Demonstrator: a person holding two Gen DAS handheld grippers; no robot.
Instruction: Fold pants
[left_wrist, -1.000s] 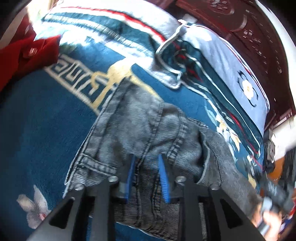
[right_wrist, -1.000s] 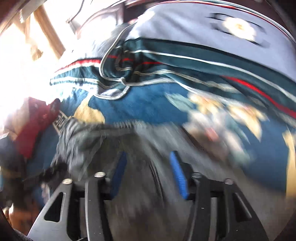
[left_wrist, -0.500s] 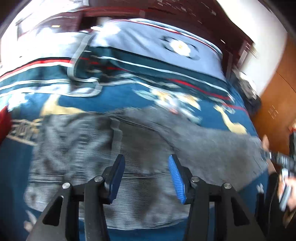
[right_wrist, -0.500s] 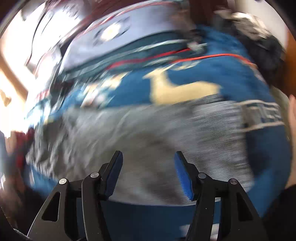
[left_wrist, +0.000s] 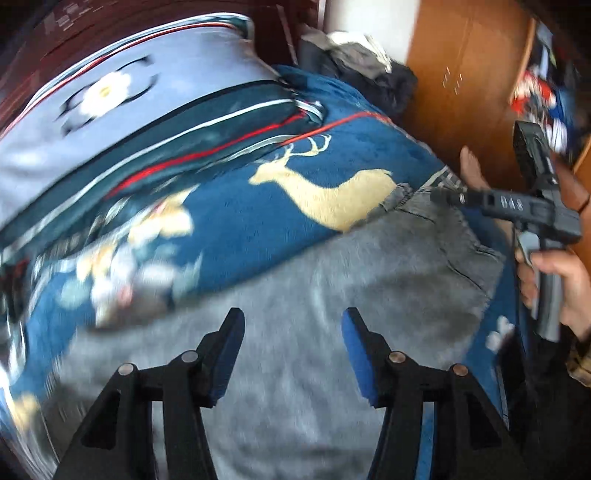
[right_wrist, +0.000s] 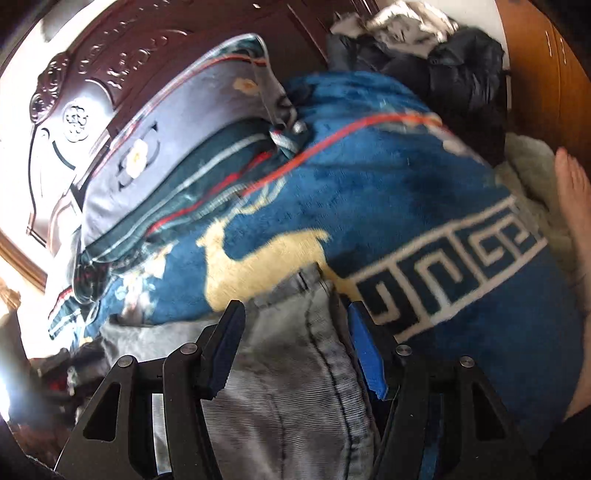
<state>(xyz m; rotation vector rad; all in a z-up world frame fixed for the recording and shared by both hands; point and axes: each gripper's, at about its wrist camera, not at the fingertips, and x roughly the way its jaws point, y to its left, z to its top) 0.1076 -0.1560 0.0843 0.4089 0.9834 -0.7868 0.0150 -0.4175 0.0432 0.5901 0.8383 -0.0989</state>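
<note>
A pair of grey, faded denim pants (left_wrist: 332, 295) lies spread flat on a bed covered by a deep-blue plush blanket (left_wrist: 258, 221) printed with a pale gold deer (left_wrist: 332, 195) and a white key-pattern border (right_wrist: 461, 258). The pants run across the near part of the blanket, with one end reaching the bed's right edge in the left wrist view.

The left tongs (left_wrist: 291, 343), black arms with blue pads, hang over the middle of the grey cloth. Their jaws are opening, standing about half apart, and nothing is pinched between them; the cloth lies below.

The right tongs (right_wrist: 295, 343) are also about half apart, poised over the hemmed end of the pants (right_wrist: 295, 332), where a dark stitched seam runs between the two pads. Whether the pads touch the denim cannot be told, but they do not press on it. In the left wrist view the same right tongs (left_wrist: 447, 197) show from the side as a black tool held in the person's right hand (left_wrist: 561, 288) at the right edge of the bed, its tip over the far corner of the pants.

Behind the blanket sits a grey-blue and dark-green striped pillow (left_wrist: 129, 122) with a white flower print, against a dark carved wooden headboard (right_wrist: 110, 74). A heap of dark and pale clothes (right_wrist: 424, 48) lies at the head of the bed, beside an orange-brown wooden wardrobe (left_wrist: 461, 74).
</note>
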